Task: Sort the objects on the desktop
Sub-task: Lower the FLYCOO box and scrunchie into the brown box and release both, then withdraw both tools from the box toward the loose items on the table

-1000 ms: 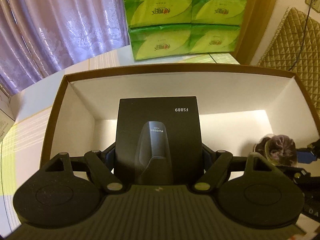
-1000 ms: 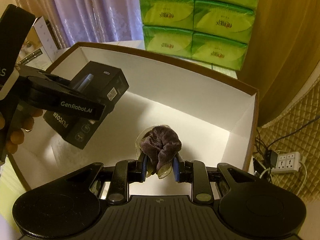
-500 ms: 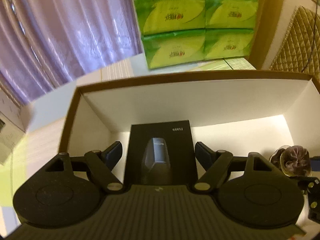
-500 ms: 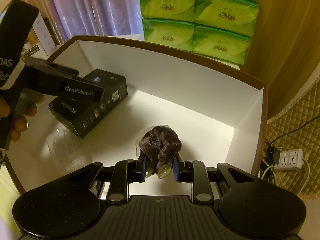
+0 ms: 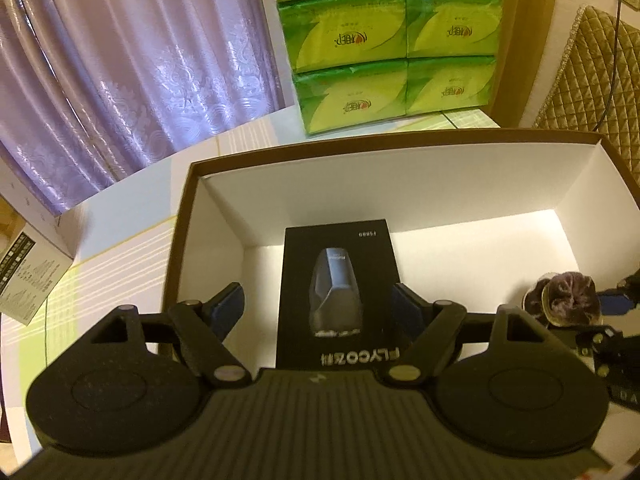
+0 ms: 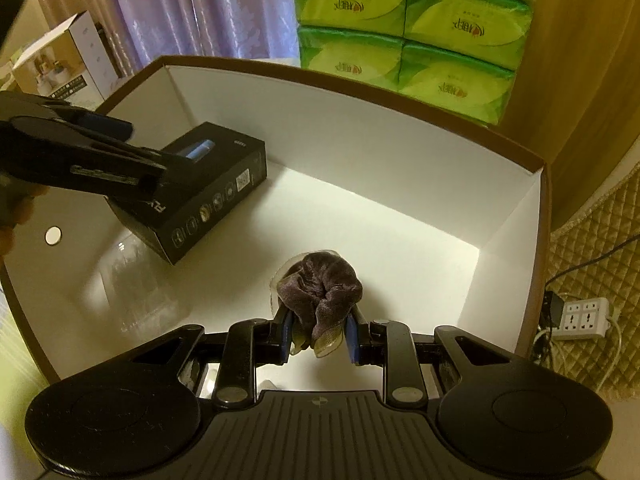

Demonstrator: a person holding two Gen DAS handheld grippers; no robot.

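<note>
A black Flyco carton (image 5: 336, 292) lies flat on the floor of the white storage box (image 5: 400, 184), at its left end. My left gripper (image 5: 320, 304) is open above it, with its blue pads wide on either side and clear of the carton. In the right wrist view the same carton (image 6: 208, 196) sits partly under the left gripper's fingers (image 6: 108, 126). My right gripper (image 6: 319, 334) is shut on a purple scrunchie (image 6: 320, 284) in a clear wrapper, held low over the floor of the storage box (image 6: 360, 132) near its middle. The left wrist view shows the scrunchie (image 5: 568, 300) at far right.
A stack of green tissue packs (image 6: 408, 20) stands just behind the storage box. Purple curtains (image 5: 120, 60) hang at the back left. A white printed carton (image 5: 24, 264) sits left of the box. A power strip (image 6: 584, 316) and cables lie to the right by a quilted gold cover (image 5: 592, 80).
My left gripper has opened and let go of the black carton, which now rests on the box floor, and has drawn back and up. The right gripper still holds the scrunchie.
</note>
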